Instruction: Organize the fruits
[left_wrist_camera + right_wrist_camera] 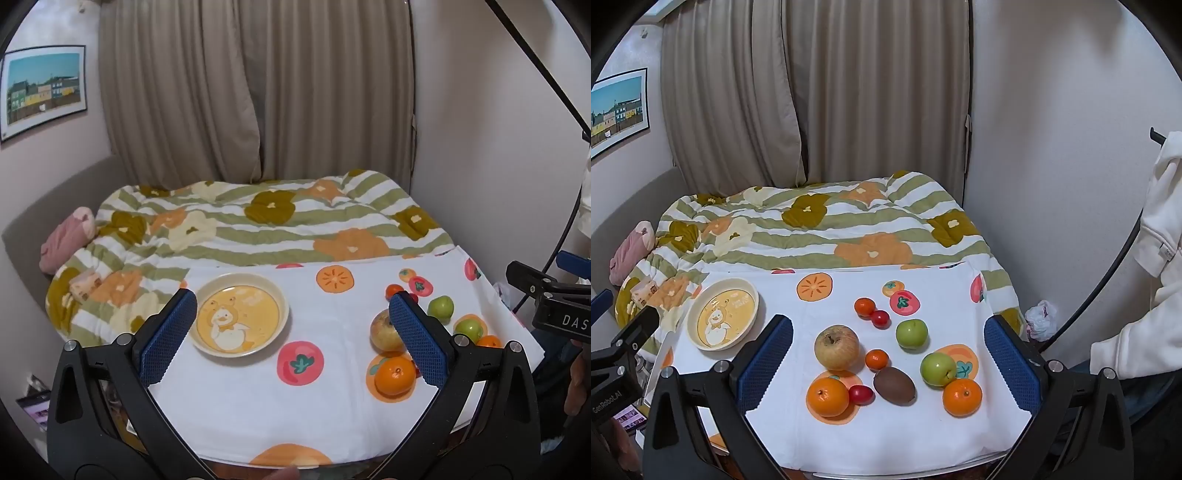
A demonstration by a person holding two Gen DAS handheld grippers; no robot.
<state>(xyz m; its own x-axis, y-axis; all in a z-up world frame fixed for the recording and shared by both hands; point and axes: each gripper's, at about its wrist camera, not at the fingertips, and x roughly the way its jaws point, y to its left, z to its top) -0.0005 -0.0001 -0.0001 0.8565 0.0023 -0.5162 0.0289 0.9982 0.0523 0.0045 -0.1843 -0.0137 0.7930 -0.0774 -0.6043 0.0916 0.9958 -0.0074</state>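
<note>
While both claws hang above the near edge of the table, neither has hold of anything; the left gripper (293,338) stands spread to its widest, its blue ribbed pads framing the plate (239,320) at the left and the fruit at the right of its view; the right gripper (888,360) is likewise fully spread, with most of the fruit lying on the cloth beyond and between its pads, untouched.

All the fruit sits on a white tablecloth (849,435) printed with persimmons and tomatoes; in the right wrist view it gathers in the centre and lower right of the frame. A large yellowish apple (837,347), dull and a little russeted, lies at centre; below it to the left is a glossy large orange (827,397) with a red cherry tomato (861,394) touching its right side; a brown fuzzy kiwi (894,386) lies just right of that; a small mandarin (877,360) sits between apple and kiwi. Two smooth green apples (911,333) (938,369) lie toward the right, with a second orange (962,397) just below the lower one; above centre, another small mandarin (864,307) touches a second cherry tomato (880,319).

The plate, cream-rimmed with a yellow duck picture, holds no fruit and sits in the left of that frame, well apart from the pile; a striped floral quilt (820,236) fills the middle distance.
</note>
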